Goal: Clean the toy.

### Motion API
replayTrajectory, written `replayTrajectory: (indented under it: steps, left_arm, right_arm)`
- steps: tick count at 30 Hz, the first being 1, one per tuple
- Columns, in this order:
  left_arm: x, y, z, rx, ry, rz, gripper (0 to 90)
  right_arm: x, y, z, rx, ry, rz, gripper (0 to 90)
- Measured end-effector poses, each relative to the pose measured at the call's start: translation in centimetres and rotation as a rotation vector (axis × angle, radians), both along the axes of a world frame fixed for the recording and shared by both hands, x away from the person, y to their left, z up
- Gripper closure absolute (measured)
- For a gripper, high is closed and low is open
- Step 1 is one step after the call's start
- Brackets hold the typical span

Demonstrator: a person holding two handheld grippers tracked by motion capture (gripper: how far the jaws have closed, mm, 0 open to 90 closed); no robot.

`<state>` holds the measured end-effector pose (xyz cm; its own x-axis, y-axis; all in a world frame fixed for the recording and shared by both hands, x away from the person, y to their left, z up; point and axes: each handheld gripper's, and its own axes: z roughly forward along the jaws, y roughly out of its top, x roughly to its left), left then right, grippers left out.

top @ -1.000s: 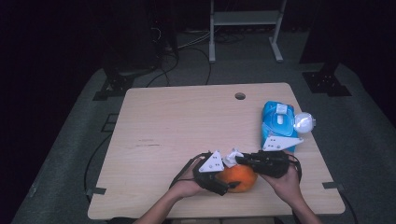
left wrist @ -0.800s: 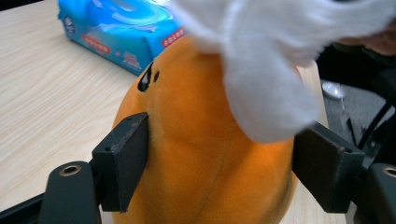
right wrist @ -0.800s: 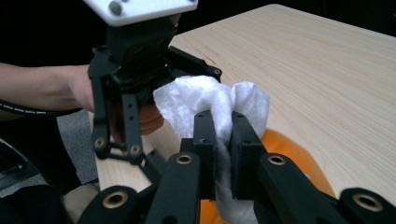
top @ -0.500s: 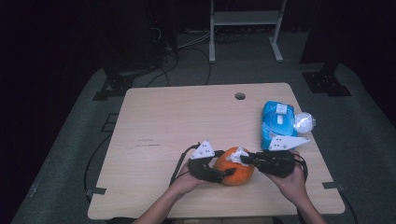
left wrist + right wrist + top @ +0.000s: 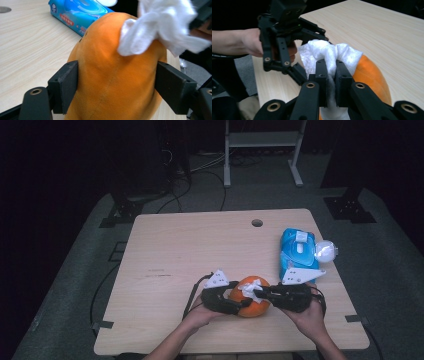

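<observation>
A round orange fruit (image 5: 254, 307) rests on the table near its front edge. My left gripper (image 5: 244, 305) comes in from the left and is shut on the fruit. In the left gripper view its two black pads (image 5: 65, 86) press on either side of the fruit (image 5: 112, 75). My right gripper (image 5: 257, 293) reaches in from the right, shut on a crumpled white wipe (image 5: 250, 287). The right gripper view has the jaws (image 5: 331, 67) pinching the wipe (image 5: 324, 52) against the top of the fruit (image 5: 372, 75).
A blue wet-wipe pack (image 5: 298, 251) lies at the table's right side, with a white round object (image 5: 325, 251) beside it. A cable hole (image 5: 257, 223) sits near the far edge. Bare wood (image 5: 190, 250) stretches to the left and beyond the fruit.
The left gripper and the fruit have shifted slightly left and away from the front edge. The wipe stays on top of the fruit in the right gripper.
</observation>
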<state>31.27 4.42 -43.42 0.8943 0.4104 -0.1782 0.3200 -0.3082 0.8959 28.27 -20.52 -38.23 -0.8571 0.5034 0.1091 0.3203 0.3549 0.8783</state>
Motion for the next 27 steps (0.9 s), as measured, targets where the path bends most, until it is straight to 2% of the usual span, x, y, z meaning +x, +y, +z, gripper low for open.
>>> replayTrajectory:
  steps: [7, 8, 11, 16, 19, 21, 24, 27]
  left_arm:
    - [-0.4, -0.2, 0.0, 0.023, -0.040, -0.061, 23.9]
    - [-0.5, -0.3, 0.0, 0.034, -0.048, -0.074, 24.1]
    - [-0.6, -0.3, -0.1, 0.036, -0.052, -0.085, 24.2]
    - [-0.5, -0.1, -0.1, 0.022, -0.051, -0.111, 24.4]
    - [-0.6, -0.2, -0.1, 0.029, -0.053, -0.106, 25.0]
    - [-0.7, -0.5, 0.0, 0.028, -0.059, -0.094, 25.9]
    - [-1.0, -0.9, 0.2, 0.047, -0.075, -0.088, 25.9]
    - [-1.1, -1.2, 0.2, 0.047, -0.077, -0.081, 25.9]
  right_arm:
    - [0.6, -1.5, -0.1, 0.019, -0.002, -0.057, 82.2]
    - [0.9, -2.2, -0.3, 0.032, 0.012, -0.085, 82.2]
    - [1.6, -3.1, -0.8, 0.054, 0.042, -0.117, 82.2]
    - [2.1, -3.9, -1.4, 0.048, 0.068, -0.156, 82.2]
    - [2.2, -4.0, -1.5, 0.058, 0.081, -0.152, 82.2]
    - [2.0, -3.7, -1.2, 0.058, 0.073, -0.141, 82.4]
    - [1.3, -2.5, -0.5, 0.038, 0.037, -0.115, 82.6]
    - [0.9, -1.8, -0.1, 0.031, 0.018, -0.097, 82.6]
